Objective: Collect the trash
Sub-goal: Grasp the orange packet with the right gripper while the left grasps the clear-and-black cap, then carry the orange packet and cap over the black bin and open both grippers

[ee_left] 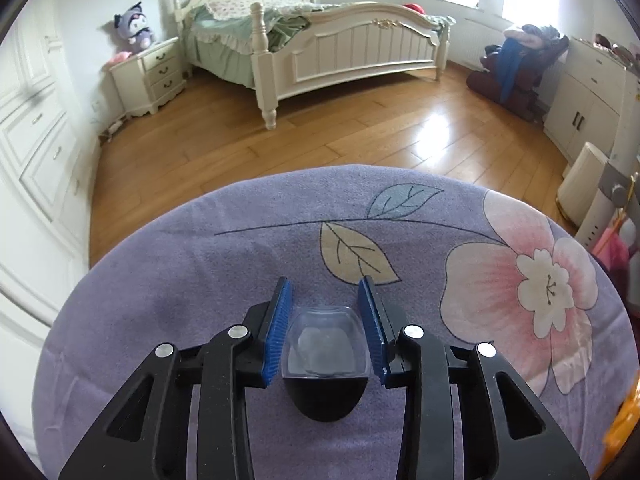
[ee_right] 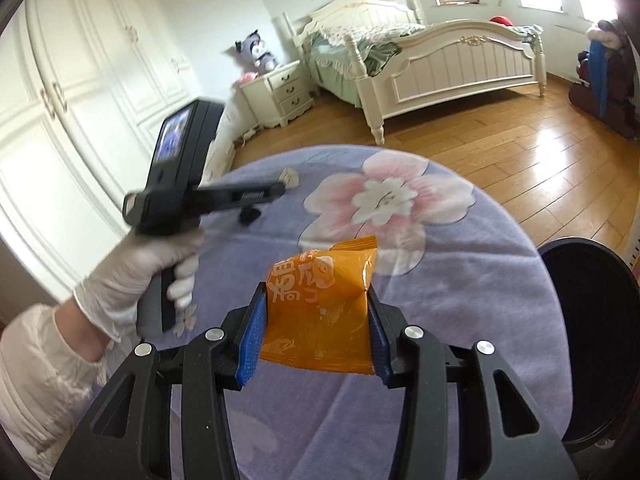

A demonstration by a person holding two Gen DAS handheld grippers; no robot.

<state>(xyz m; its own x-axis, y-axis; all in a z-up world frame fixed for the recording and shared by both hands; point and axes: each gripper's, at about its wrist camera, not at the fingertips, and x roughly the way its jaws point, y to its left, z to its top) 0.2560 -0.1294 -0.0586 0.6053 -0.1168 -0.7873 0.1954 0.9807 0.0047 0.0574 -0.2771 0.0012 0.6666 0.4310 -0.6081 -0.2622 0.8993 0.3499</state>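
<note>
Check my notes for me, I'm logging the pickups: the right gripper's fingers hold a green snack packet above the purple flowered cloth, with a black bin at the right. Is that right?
One detail is off: the snack packet is orange, not green, as the right wrist view shows. The rest stands: the right gripper holds it between its fingers above the purple flowered cloth, with the black bin at the right.

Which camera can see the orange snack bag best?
The right wrist view. There the orange snack bag sits big and central, squeezed between the right gripper's blue pads, its printing readable. The left wrist view catches only an orange sliver at the right edge.
</note>
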